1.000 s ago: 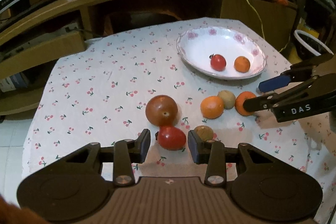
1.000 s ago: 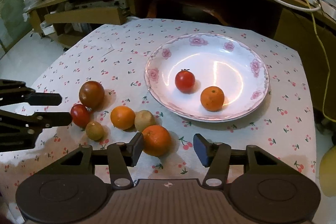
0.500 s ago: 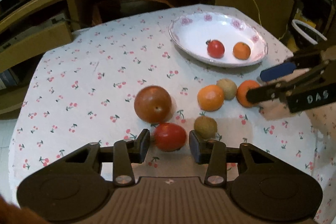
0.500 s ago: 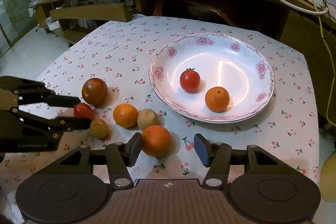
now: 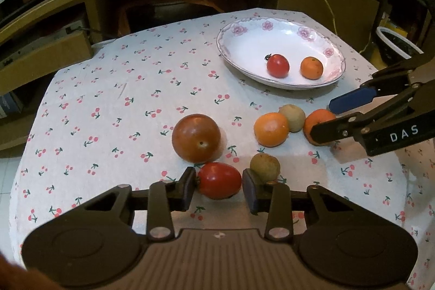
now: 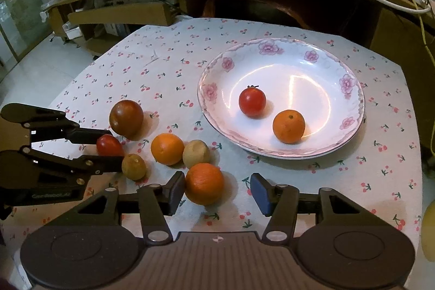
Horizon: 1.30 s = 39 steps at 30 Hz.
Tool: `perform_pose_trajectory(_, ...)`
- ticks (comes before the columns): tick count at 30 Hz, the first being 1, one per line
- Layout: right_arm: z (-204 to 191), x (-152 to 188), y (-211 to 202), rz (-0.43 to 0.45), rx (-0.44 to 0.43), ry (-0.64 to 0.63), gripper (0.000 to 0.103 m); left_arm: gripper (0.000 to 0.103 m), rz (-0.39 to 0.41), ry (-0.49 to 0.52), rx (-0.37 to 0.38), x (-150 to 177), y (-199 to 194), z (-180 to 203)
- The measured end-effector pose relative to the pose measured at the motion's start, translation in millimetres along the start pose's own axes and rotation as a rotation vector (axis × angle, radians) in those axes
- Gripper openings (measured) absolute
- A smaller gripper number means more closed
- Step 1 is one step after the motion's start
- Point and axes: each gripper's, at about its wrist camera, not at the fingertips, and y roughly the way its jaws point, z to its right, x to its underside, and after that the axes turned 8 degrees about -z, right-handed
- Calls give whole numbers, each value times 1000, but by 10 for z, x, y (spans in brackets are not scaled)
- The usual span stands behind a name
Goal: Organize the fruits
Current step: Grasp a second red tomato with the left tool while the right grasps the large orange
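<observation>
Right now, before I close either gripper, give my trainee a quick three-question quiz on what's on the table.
1. True or false: the plate holds one small tomato and one small orange.
2. Multiple choice: what lies between the fingers of the left gripper? A) a kiwi B) the oval red tomato C) the big brownish tomato
3. Fill in: the right gripper is open around an ____ on the cloth.

Key: 1 true; 2 B; 3 orange.
</observation>
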Motion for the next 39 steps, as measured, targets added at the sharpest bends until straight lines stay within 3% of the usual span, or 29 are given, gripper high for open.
perform_pose_trajectory(7, -70, 4, 88, -26, 2, -19, 53, 43, 2, 19, -16, 4, 17, 20)
perform_pose_trajectory(13, -113, -6, 81, -30, -26, -24, 30, 41, 12, 28, -6, 0, -15, 32)
perform_pose_trajectory(39, -172, 9, 59, -53, -6, -46, 28, 40, -1, 56, -14, 24, -39, 87)
